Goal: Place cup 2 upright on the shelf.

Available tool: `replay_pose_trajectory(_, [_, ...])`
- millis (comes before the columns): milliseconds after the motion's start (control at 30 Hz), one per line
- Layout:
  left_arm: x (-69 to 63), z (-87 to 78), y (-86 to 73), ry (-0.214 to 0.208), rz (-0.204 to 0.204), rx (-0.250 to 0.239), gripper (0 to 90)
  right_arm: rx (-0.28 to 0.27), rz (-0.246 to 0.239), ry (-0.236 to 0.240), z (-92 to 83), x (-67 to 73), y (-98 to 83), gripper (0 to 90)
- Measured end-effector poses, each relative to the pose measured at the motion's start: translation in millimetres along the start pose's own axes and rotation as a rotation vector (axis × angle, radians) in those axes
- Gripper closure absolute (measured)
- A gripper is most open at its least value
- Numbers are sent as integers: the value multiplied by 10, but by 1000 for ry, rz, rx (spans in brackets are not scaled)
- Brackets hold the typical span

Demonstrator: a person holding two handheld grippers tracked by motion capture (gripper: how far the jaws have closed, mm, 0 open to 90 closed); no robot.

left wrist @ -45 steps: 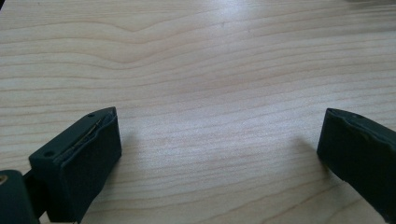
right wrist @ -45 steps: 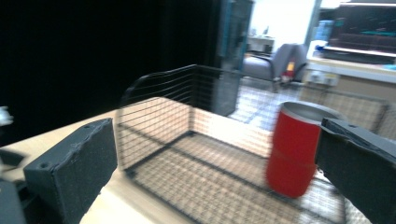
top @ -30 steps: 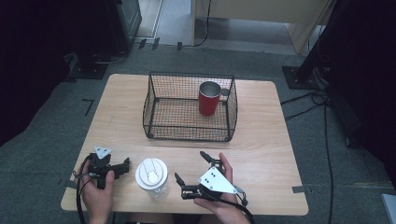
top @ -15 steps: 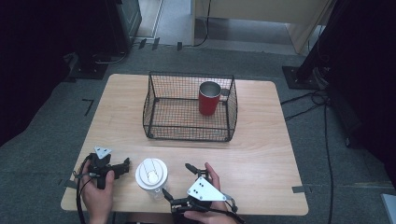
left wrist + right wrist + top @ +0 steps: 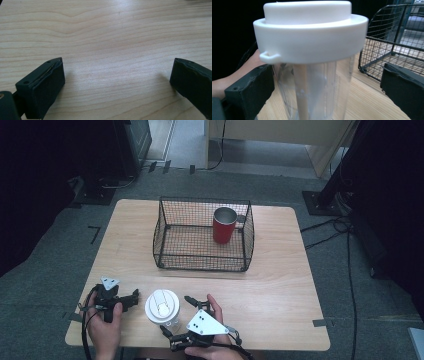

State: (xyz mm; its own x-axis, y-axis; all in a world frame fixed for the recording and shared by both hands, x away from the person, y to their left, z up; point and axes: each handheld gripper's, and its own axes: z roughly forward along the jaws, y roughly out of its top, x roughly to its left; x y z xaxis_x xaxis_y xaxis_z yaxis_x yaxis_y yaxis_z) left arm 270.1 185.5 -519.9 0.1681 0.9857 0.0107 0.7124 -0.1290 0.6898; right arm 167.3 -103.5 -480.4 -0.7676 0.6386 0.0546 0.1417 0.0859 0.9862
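Right gripper view: my right gripper [image 5: 325,82] gapes around the tumbler [image 5: 312,60], unclamped. Tall, top-heavy; an off-centre squeeze may tip it. Left gripper [image 5: 117,85] gapes over bare desk [image 5: 112,32].

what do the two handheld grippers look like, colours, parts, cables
Both are black. The left gripper and right gripper each carry a grey three-cornered plate on top, the right one's dotted with small dark holes. Each ends in two blocky black jaws, and dark cables trail back past the bare hands.
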Motion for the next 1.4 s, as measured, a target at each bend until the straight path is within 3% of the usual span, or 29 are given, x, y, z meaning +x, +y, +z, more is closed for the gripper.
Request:
replay_pose_trajectory(300, [0,0,0,0,0,0,4,-2,7,3,170,52,46,1])
replay_pose_trajectory(667, [0,0,0,0,0,1,4,21,-28,-23,330,111,47,80])
replay_pose_trajectory(767, [0,0,0,0,0,0,4,13,-35,-25,345,129,48,154])
replay_pose_trajectory(1100, [1,0,0,0,0,0,4,-10,-26,-44,359,108,69,159])
replay_pose_trajectory(1400, [0,0,1,0,0,0,4,-53,-13,-68,305,8,212,159])
